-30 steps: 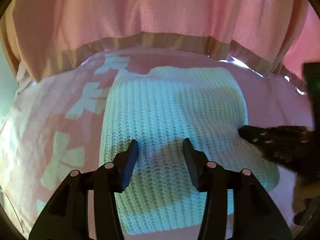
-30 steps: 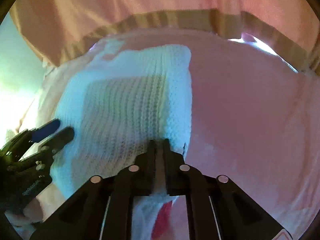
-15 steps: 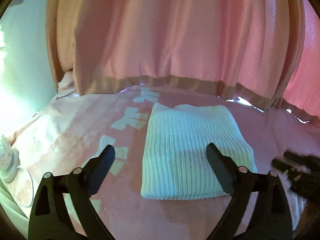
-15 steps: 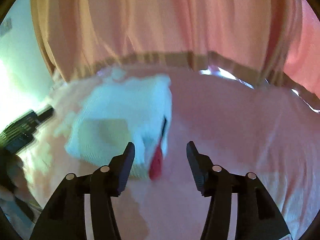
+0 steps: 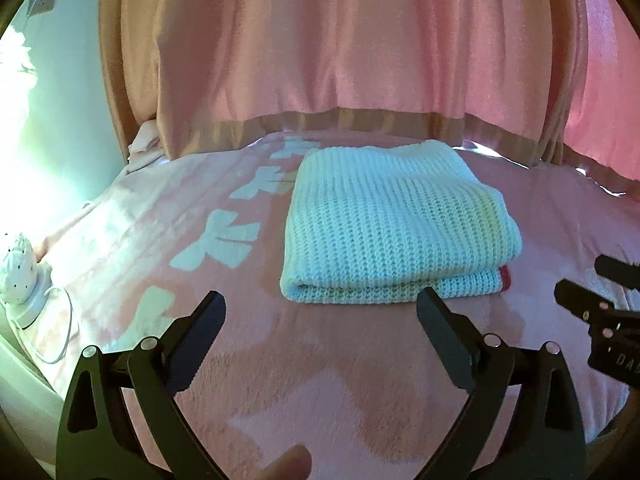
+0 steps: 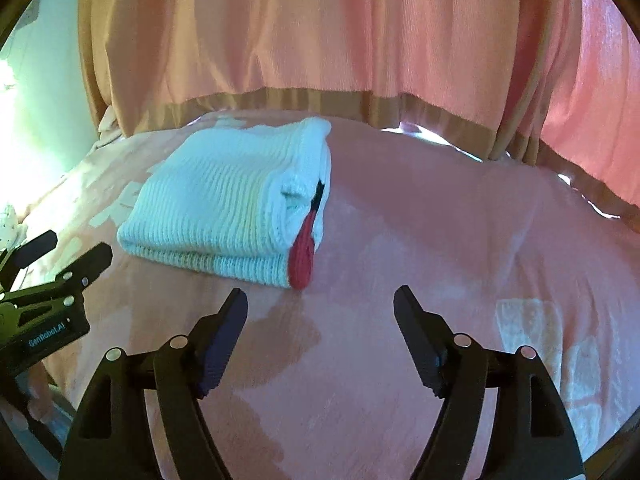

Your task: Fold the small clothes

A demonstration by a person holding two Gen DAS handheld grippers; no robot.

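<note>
2 claws hang over the bed [image 5: 360, 360], both spread wide and holding nothing; the left claw [image 5: 320, 316] sits just short of the near edge of the folded knit [image 5: 396, 220], apart from it; the right claw [image 6: 320, 312] is near the knit's [image 6: 216, 204] right corner, where a red tag [image 6: 302, 252] sticks out; the knit lies flat mid-bed, before pink curtains [image 5: 340, 40].

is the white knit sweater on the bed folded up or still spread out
Folded. The white knit sweater lies as a compact rectangle on the pink blanket, stacked layers showing along its near edge; both grippers are open and clear of it.
</note>
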